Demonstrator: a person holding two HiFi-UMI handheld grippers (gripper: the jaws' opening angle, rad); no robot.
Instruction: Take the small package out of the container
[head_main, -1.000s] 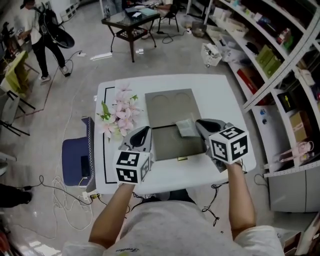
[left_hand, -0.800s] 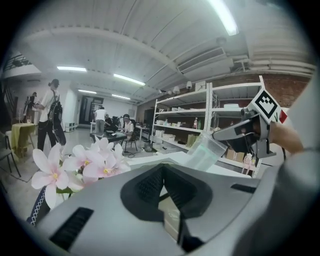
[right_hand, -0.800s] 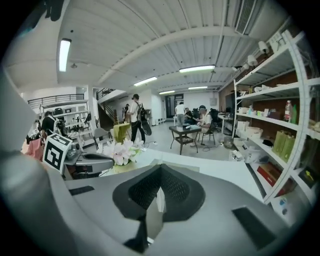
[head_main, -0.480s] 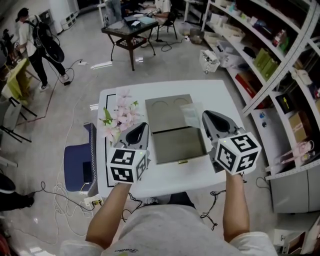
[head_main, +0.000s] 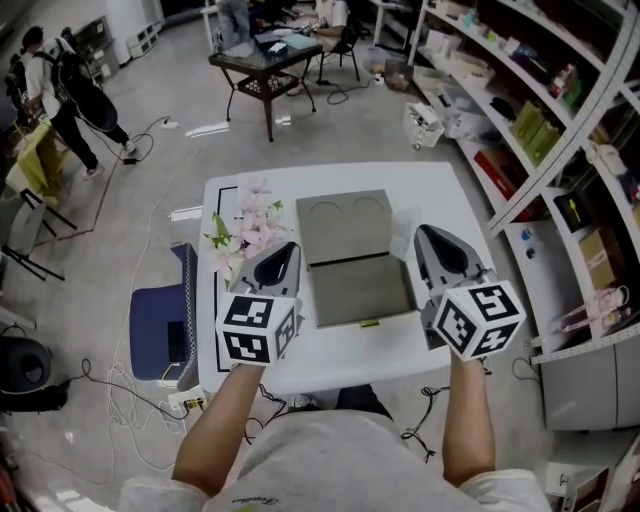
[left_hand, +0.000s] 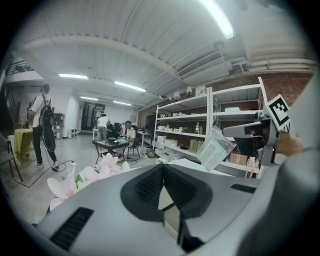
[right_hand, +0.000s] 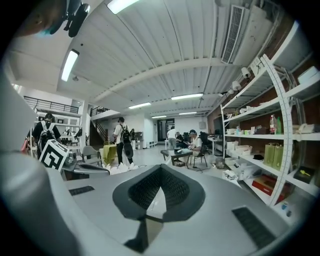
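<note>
An open grey box container (head_main: 360, 292) lies on the white table (head_main: 340, 355), its lid (head_main: 345, 225) folded back. The box inside looks bare. My right gripper (head_main: 422, 232) stands just right of the box, shut on the small clear package (head_main: 404, 222). In the left gripper view the package (left_hand: 215, 148) hangs tilted in the air from the right gripper (left_hand: 227, 131). My left gripper (head_main: 290, 248) hovers at the box's left edge, jaws together, holding nothing. Its own view shows the shut left gripper (left_hand: 167, 200); the right gripper (right_hand: 150, 205) looks the same in its view.
Pink artificial flowers (head_main: 245, 230) lie on the table left of the box, close to my left gripper. A blue chair (head_main: 155, 325) stands by the table's left side. Shelving (head_main: 520, 100) runs along the right. A dark table (head_main: 265, 55) and people stand farther off.
My right gripper has carried the package from over the box to beyond its right edge. The left gripper has barely moved.
</note>
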